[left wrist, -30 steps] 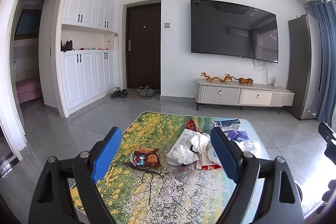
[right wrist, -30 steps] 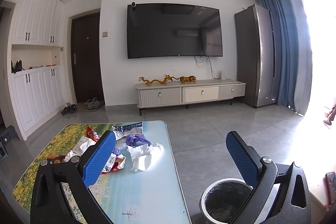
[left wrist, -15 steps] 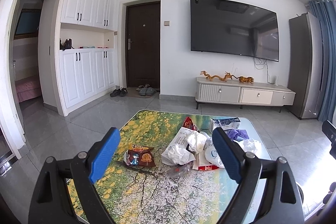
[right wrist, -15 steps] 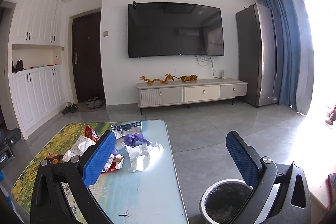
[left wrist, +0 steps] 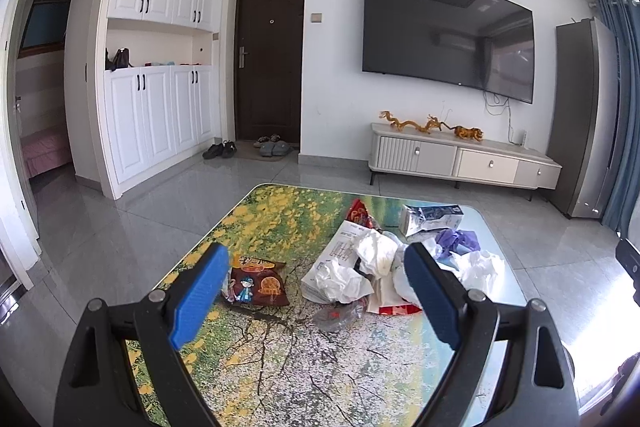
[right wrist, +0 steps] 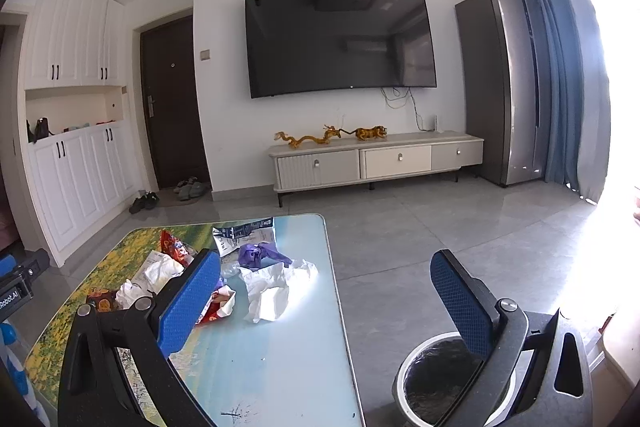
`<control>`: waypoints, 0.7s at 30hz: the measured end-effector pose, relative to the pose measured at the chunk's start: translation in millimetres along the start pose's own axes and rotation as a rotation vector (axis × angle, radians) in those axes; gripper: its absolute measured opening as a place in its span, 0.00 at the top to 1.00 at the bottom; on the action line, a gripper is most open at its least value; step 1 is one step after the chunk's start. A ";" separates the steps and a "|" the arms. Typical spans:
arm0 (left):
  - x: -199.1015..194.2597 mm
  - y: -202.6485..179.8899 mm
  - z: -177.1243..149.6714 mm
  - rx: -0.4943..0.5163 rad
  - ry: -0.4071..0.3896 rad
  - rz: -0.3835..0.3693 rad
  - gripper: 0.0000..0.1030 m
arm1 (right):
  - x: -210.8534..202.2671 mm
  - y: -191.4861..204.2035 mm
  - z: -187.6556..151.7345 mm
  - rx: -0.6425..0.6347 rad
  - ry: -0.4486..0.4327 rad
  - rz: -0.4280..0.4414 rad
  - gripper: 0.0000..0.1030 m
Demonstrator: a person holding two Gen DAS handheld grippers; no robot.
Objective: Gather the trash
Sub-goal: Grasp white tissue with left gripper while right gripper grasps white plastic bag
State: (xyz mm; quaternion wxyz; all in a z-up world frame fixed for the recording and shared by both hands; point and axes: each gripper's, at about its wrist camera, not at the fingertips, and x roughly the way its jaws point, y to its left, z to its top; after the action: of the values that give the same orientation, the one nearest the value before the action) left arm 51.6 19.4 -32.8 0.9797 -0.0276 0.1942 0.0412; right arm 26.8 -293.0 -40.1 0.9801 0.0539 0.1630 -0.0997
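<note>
The left gripper (left wrist: 312,291) hangs spread wide and empty above the near part of the worktop (left wrist: 280,359), its blue pads framing the trash without touching any of it. The right gripper (right wrist: 324,303) is likewise spread and empty, poised over the worktop's right edge with the bin (right wrist: 432,383) on the floor just below it.

This looks like the opening step: nothing is picked up yet. The next move likely calls for lowering one gripper onto a single piece and closing on it, then carrying it to the bin.

The trash lies in a loose heap toward the far right of the worktop: a brown snack packet (left wrist: 256,285) a little apart on the left, crumpled white tissues (left wrist: 344,277), a clear plastic scrap (left wrist: 338,315), a red wrapper (left wrist: 360,217), a flattened carton (left wrist: 430,219) and a purple wad (left wrist: 458,241). All appear light and crushable.
</note>
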 end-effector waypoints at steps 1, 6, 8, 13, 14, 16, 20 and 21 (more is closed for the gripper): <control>1.7 1.9 0.5 -0.001 0.001 0.007 0.13 | 4.0 -2.0 -1.1 0.003 0.007 0.009 0.00; 10.8 28.6 1.7 -0.036 0.019 0.068 0.13 | 21.6 -7.4 -4.5 0.008 0.044 0.040 0.00; 13.7 44.1 1.0 -0.050 0.026 0.107 0.13 | 29.8 -7.3 -6.5 0.006 0.061 0.049 0.00; 22.6 70.8 -2.2 -0.059 0.046 0.130 0.13 | 45.3 -7.3 -15.2 0.025 0.106 0.074 0.00; 24.4 73.6 -3.6 -0.054 0.051 0.122 0.13 | 49.8 -7.0 -17.3 0.028 0.119 0.083 0.00; 30.7 75.8 -7.3 -0.051 0.074 0.082 0.14 | 57.5 -5.7 -20.9 0.030 0.143 0.103 0.00; 50.0 62.4 -15.5 -0.025 0.148 -0.032 0.14 | 73.1 3.6 -27.9 0.018 0.192 0.166 0.11; 54.7 58.1 -17.0 -0.014 0.161 -0.056 0.15 | 76.8 6.2 -29.2 0.013 0.206 0.185 0.13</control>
State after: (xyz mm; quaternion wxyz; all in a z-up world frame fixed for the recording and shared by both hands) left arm 90.3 79.9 -71.7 0.9615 -0.0433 0.2710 0.0129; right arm 90.2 -296.6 -92.5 0.9629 0.0852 0.2562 -0.0038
